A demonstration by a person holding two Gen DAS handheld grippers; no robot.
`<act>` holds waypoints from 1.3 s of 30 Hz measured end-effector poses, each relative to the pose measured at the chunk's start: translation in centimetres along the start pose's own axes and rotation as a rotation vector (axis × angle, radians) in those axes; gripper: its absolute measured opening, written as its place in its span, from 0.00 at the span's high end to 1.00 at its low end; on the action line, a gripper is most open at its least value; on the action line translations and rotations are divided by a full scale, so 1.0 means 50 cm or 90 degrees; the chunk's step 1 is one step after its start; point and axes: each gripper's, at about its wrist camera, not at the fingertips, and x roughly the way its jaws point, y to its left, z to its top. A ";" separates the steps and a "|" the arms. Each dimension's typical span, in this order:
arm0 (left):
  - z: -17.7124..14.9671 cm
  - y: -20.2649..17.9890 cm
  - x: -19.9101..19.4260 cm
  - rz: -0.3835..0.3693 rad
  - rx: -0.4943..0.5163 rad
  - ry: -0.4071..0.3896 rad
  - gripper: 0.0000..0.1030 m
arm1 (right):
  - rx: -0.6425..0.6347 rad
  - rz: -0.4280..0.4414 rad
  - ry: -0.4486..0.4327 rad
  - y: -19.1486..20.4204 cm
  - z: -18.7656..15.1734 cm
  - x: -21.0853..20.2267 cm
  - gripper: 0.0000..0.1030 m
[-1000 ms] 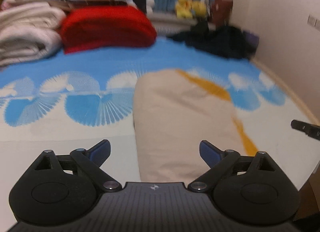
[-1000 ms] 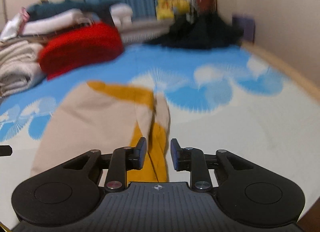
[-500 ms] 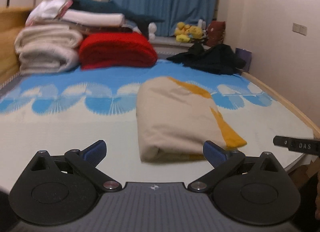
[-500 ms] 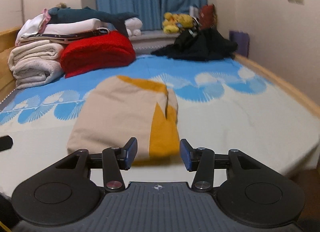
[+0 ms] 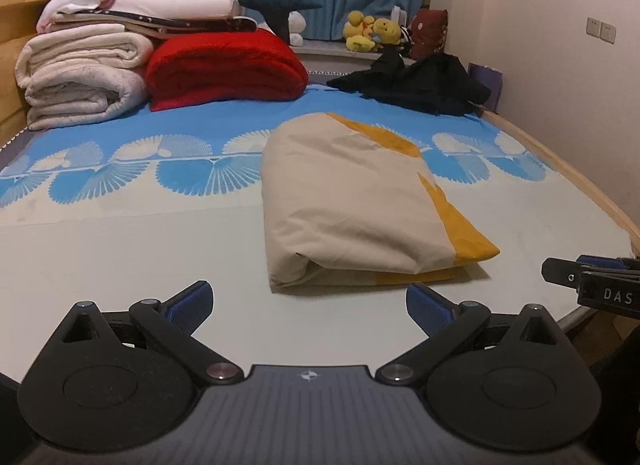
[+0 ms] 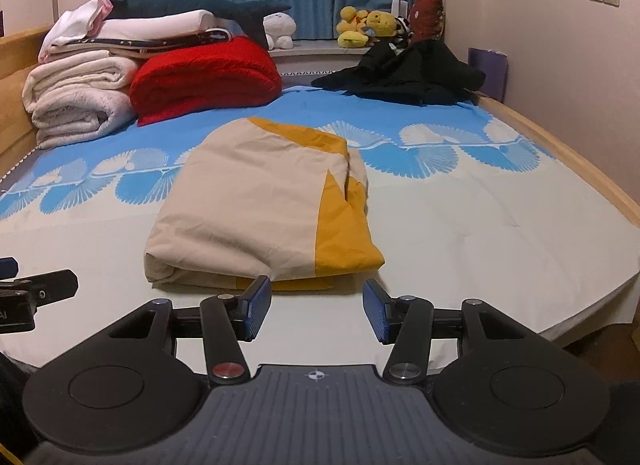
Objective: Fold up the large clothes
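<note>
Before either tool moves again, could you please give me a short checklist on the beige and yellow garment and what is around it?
1. Left tool open and holding nothing: ok.
2. Right tool open and holding nothing: ok.
3. Folded beige and mustard-yellow garment lies flat on the blue and white patterned bed sheet, touched by neither tool: ok.
4. Fold is neat: not ok; a yellow layer sticks out past the beige on the near right corner.
5. Garment is apart from the folded red fleece blanket and the crumpled black clothing pile: ok.
6. Layers underneath lie even: cannot tell.
</note>
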 end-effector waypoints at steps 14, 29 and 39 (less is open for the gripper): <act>-0.008 -0.008 0.012 0.003 0.007 0.006 0.00 | -0.009 -0.008 0.023 0.012 -0.011 0.024 0.01; -0.010 -0.006 0.013 0.017 -0.003 0.000 0.00 | -0.019 -0.018 0.013 0.015 -0.011 0.026 0.01; -0.011 -0.008 0.010 0.010 0.006 -0.008 0.00 | -0.024 -0.021 0.013 0.020 -0.012 0.026 0.01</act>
